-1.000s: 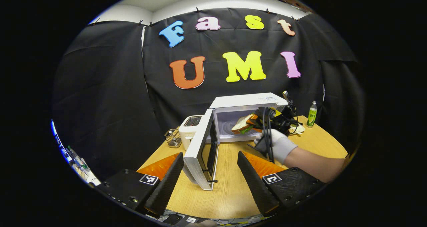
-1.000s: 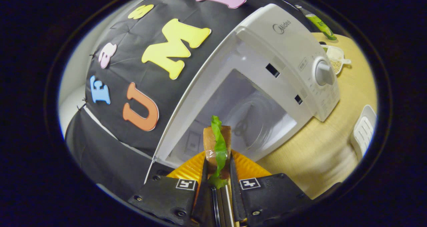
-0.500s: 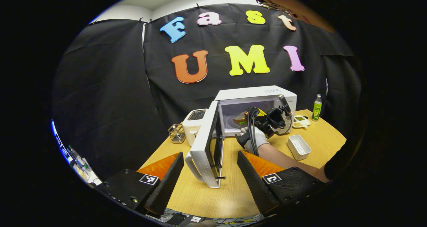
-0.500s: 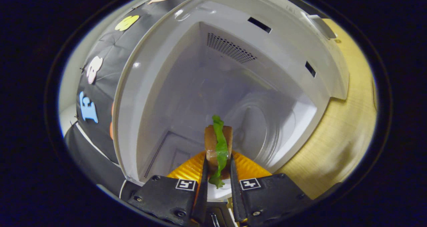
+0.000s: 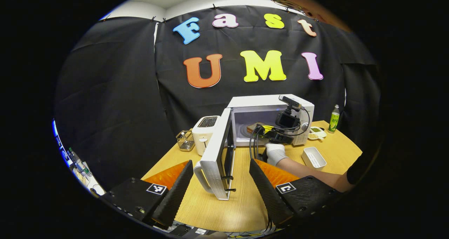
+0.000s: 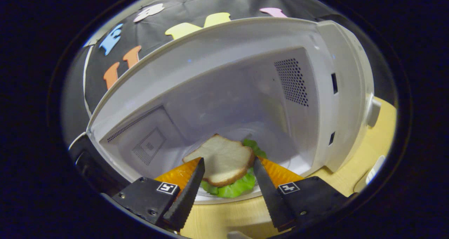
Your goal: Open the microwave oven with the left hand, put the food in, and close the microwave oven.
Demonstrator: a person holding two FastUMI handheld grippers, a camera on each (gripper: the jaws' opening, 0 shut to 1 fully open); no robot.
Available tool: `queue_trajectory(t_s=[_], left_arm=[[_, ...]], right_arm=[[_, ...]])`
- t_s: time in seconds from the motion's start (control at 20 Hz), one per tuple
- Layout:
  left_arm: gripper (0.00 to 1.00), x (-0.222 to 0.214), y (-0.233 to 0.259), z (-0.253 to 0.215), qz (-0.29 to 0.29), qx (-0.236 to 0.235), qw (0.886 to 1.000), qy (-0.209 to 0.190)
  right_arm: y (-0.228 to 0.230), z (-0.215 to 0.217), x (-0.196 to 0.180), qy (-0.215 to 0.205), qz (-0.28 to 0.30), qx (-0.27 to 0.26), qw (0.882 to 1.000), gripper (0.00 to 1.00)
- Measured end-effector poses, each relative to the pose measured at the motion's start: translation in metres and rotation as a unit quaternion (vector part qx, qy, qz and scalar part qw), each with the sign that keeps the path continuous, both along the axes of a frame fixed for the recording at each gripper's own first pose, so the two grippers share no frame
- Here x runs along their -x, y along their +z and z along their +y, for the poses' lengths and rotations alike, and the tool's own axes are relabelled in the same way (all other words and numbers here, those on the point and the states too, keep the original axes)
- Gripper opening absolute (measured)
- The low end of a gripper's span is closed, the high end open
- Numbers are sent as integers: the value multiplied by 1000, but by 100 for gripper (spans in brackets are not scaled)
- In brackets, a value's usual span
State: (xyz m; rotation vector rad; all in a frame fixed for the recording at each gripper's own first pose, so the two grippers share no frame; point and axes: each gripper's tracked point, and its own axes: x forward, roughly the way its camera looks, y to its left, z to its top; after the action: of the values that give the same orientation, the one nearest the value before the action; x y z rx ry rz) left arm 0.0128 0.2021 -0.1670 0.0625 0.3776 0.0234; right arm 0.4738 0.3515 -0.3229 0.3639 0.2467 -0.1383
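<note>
The white microwave oven [image 5: 270, 102] stands on the wooden table with its door [image 5: 215, 154] swung wide open toward me. A sandwich [image 6: 224, 160] of bread and green lettuce lies flat on the turntable inside the cavity. My right gripper [image 6: 228, 193] is open, its fingers spread either side of the sandwich at the cavity's mouth and apart from it. In the left gripper view, that right gripper [image 5: 272, 133] and a gloved hand [image 5: 275, 153] sit at the oven's opening. My left gripper [image 5: 219, 190] is open, held back near the door's edge with nothing between its fingers.
A white toaster [image 5: 205, 133] and a wire basket [image 5: 185, 140] stand left of the oven. A white rectangular container [image 5: 314, 158], a small dish [image 5: 316, 133] and a green bottle [image 5: 333, 119] are on the table to the right.
The right gripper rolled level, laid the sandwich flat on the turntable and opened, letting it go. The left gripper stayed about where it was.
</note>
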Motion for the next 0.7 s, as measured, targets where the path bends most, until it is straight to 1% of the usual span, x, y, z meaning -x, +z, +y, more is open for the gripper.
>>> queue_trajectory(t_s=[0.1, 0.15, 0.2, 0.25, 0.3, 0.35, 0.5, 0.7], left_arm=[[97, 0, 6, -1, -5, -2, 1000, 2], [97, 1, 8, -1, -7, -2, 1000, 2], [97, 1, 10, 0, -8, -2, 1000, 4], [97, 0, 13, -2, -9, 0, 1000, 5], [97, 1, 18, -2, -14, 0, 1000, 5], [97, 0, 24, -1, -21, -1, 1000, 6], [97, -1, 41, 4, -36, -6, 999, 12], [97, -2, 61, 11, -54, -6, 998, 20]], right_arm=[[20, -3, 8, 8, -19, 36, 999, 90], [27, -1, 12, 15, -26, 39, 999, 89], [35, 1, 18, 25, -30, 42, 998, 92], [44, 0, 25, 30, -34, 53, 998, 87], [50, 2, 31, 36, -33, 62, 997, 90], [56, 3, 36, 46, -31, 65, 996, 96], [79, -4, 67, 79, -29, 78, 993, 97], [110, -22, 115, 128, -19, 109, 986, 97]])
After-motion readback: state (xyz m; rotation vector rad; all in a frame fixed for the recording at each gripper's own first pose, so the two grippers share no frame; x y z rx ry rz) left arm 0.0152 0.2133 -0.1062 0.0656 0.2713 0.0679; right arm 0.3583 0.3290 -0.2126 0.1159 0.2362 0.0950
